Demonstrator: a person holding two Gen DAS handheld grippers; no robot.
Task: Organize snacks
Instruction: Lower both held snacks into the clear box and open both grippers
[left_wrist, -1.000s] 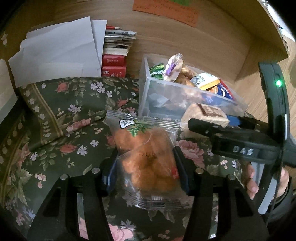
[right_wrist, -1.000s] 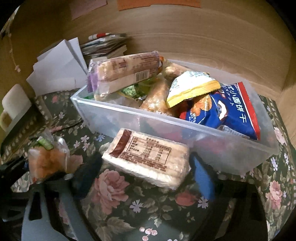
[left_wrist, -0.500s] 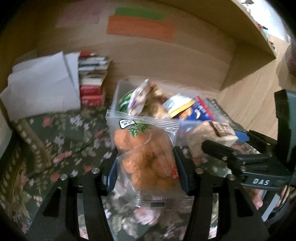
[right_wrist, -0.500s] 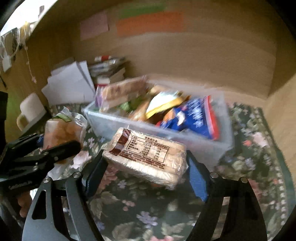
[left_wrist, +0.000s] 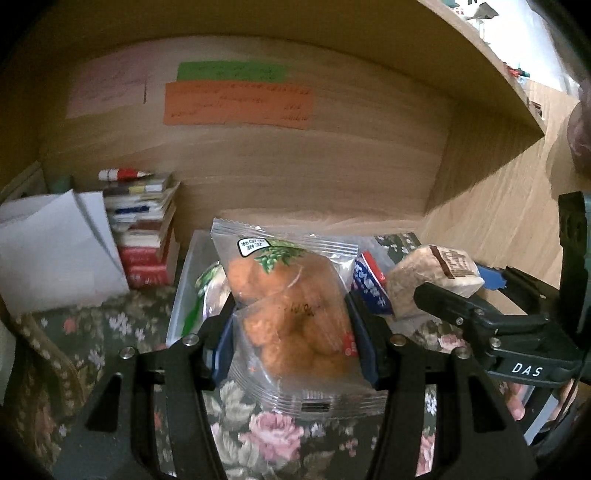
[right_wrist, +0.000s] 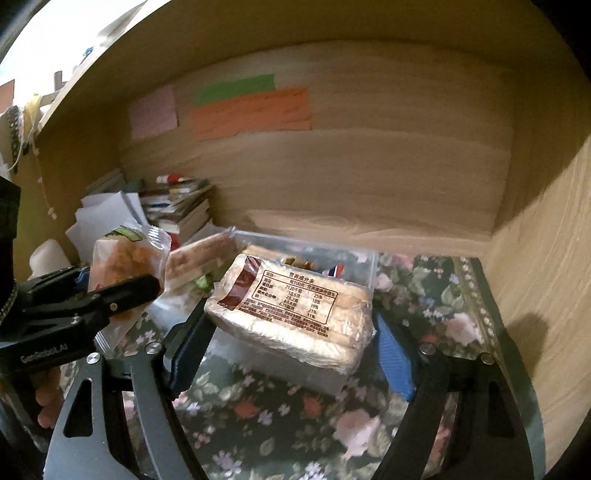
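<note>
The left hand-held gripper (left_wrist: 291, 343) clamps an orange snack bag (left_wrist: 291, 317) and the right hand-held gripper (right_wrist: 284, 347) a wafer pack (right_wrist: 295, 314), both aloft near the clear bin (right_wrist: 306, 245) on the floral cloth (right_wrist: 295, 424).

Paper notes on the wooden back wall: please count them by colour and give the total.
Pink note: 1
Green note: 1
Orange note: 1
Total: 3
</note>
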